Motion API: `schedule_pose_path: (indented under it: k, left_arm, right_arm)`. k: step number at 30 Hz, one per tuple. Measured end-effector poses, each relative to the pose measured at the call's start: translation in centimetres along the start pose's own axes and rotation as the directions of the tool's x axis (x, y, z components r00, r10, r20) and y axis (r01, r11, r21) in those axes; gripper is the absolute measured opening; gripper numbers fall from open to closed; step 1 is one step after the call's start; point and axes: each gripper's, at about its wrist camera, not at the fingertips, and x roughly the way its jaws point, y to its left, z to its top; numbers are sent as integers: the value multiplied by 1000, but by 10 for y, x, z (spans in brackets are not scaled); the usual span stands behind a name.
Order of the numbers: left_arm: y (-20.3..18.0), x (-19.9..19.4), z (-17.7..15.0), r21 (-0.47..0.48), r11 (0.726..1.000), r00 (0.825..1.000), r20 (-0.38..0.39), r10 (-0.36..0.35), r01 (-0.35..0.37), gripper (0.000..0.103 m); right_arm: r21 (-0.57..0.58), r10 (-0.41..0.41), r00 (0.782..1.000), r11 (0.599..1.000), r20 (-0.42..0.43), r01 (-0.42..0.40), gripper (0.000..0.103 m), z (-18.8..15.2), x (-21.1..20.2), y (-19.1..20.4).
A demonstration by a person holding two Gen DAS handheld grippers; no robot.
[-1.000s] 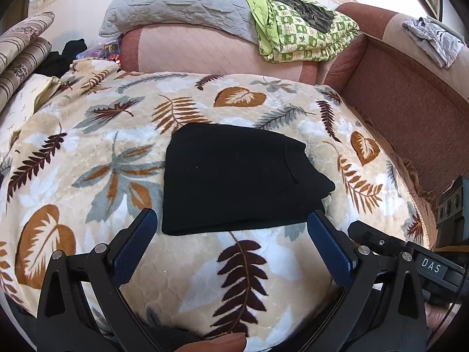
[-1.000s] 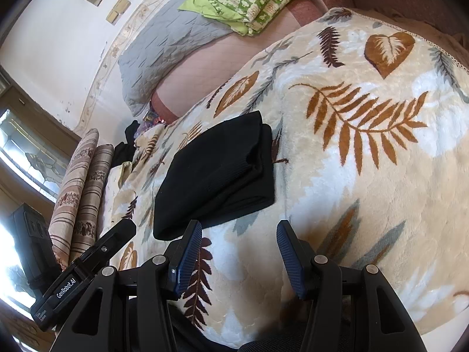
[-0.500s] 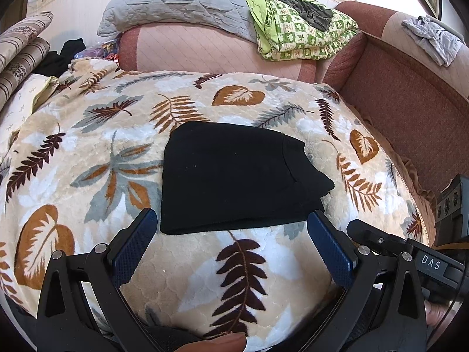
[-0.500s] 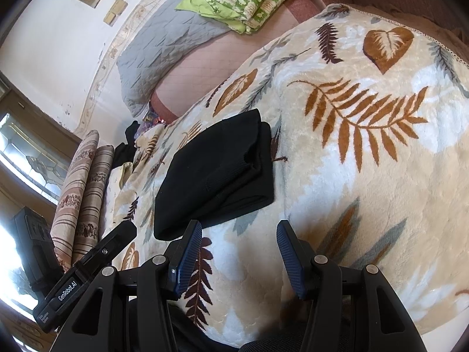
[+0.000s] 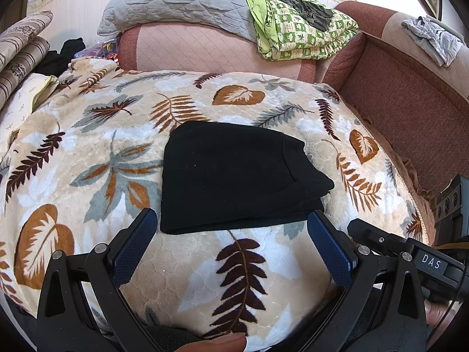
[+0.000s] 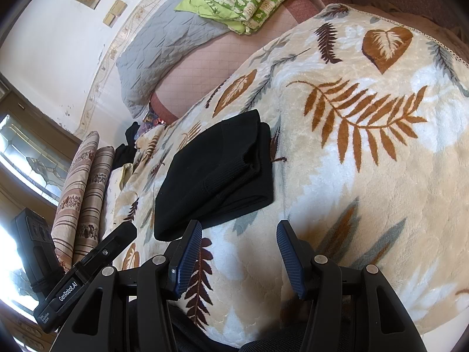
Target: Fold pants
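Lying folded into a compact stack, the black pants (image 5: 234, 176) sat near the middle of the leaf-print blanket (image 5: 88, 152), their near edge straight and running toward 3 o'clock, where layered folds stepped out into a blunt corner. From the right wrist view the same pants (image 6: 217, 176) showed stacked edges facing 3 o'clock, with bare blanket (image 6: 366, 176) stretching wide on that side.

Open blanket surrounded the stack on all sides, widest at 9 o'clock in the left view.

The left gripper (image 5: 233, 243) hovered just short of the near edge, jaws spread wide and holding nothing, its blue pads (image 5: 132, 249) flanking the stack's near corners without touching. The right gripper (image 6: 239, 258) stood about half open, also empty, its left pad close to the pants' near corner. A fingertip (image 5: 217, 343) showed at 6 o'clock in the left view.

Beyond the blanket at 12 o'clock ran a pink sofa back (image 5: 205, 50) bearing a grey quilted pillow (image 5: 176, 0) and a green patterned quilt (image 5: 299, 32). Striped bolsters (image 5: 20, 47) lay at 10 o'clock.
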Motion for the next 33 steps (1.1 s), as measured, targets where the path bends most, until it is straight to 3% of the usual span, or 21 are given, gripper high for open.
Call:
schedule_pose_path:
  k: [20, 28, 33]
  left_arm:
    - [1, 0, 1, 1, 1000, 1000, -1, 2, -2, 103]
    - [0, 0, -1, -3, 1000, 1000, -2, -1, 1, 103]
    - [-3, 0, -5, -8, 1000, 1000, -5, -7, 7, 103]
  right_arm:
    - [-13, -28, 1000, 1000, 3, 28, 52, 0, 0, 3]
    - [-236, -209, 976, 953, -58, 190, 52, 2, 24, 43]
    - [-348, -250, 967, 912, -51, 217, 52, 15, 32, 53]
